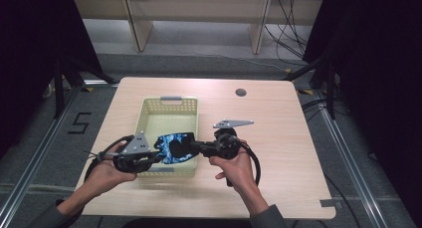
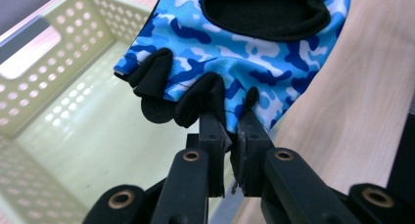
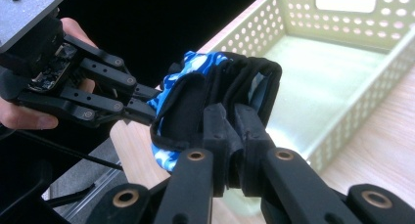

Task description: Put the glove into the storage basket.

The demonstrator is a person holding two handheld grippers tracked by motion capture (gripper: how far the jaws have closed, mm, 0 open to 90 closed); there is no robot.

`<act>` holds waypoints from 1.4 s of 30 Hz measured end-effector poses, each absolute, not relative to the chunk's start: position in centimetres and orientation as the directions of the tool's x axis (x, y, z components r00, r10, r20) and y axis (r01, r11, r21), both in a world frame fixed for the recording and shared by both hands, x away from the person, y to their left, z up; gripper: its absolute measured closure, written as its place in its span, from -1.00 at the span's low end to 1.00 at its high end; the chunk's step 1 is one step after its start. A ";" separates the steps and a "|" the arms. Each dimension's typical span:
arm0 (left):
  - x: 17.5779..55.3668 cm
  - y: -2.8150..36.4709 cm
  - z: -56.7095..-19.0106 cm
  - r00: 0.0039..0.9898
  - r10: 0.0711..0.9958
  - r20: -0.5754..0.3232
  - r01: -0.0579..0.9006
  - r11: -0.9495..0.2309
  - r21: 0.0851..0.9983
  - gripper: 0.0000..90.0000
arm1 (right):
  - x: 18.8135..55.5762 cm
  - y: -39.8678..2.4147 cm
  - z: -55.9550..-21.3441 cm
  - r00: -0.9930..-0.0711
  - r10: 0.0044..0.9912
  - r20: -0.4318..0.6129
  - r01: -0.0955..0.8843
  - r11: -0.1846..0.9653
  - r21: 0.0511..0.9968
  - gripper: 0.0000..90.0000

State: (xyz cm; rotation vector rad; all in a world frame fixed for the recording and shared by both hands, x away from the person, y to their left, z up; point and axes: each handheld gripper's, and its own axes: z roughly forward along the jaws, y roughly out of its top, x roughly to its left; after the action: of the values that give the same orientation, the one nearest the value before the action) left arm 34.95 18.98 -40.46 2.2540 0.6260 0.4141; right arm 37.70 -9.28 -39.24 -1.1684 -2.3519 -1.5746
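Note:
A blue camouflage fingerless glove (image 1: 175,148) with black trim hangs stretched between my two grippers, over the near end of a pale green perforated basket (image 1: 149,116). My left gripper (image 1: 158,157) is shut on the glove's finger end (image 2: 230,94), its jaws pinching the fabric between two black finger openings. My right gripper (image 1: 195,146) is shut on the glove's black cuff edge (image 3: 240,87). In the right gripper view the left gripper (image 3: 147,111) comes in from the left and holds the glove's far end. The basket (image 2: 58,77) has nothing in it.
The basket (image 3: 342,62) sits on a light wooden table (image 1: 278,128), with a grey label on its far rim. A round dark grommet (image 1: 241,92) is set in the table at the back right. Black cables trail from both grippers near the table's front edge.

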 end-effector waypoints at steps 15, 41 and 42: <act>36.9 22.0 -41.7 0.796 0.598 0.096 0.378 -0.614 0.692 0.85 | 40.2 -5.3 -40.8 -0.695 0.559 0.452 0.655 0.233 0.719 0.90; 37.9 23.7 -44.2 0.775 0.627 0.076 0.449 -0.632 0.632 0.84 | 42.1 -1.3 -43.9 -0.658 0.604 0.450 0.717 0.321 0.618 0.90; 37.9 23.9 -44.1 0.780 0.621 0.074 0.453 -0.642 0.619 0.84 | 42.2 -1.3 -44.0 -0.660 0.602 0.449 0.717 0.325 0.617 0.90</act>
State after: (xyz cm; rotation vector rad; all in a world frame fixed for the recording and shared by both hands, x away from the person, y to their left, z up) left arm 37.92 23.85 -44.13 2.3775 0.7970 0.3750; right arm 42.21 -1.26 -43.98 -1.2242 -2.4419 -1.2495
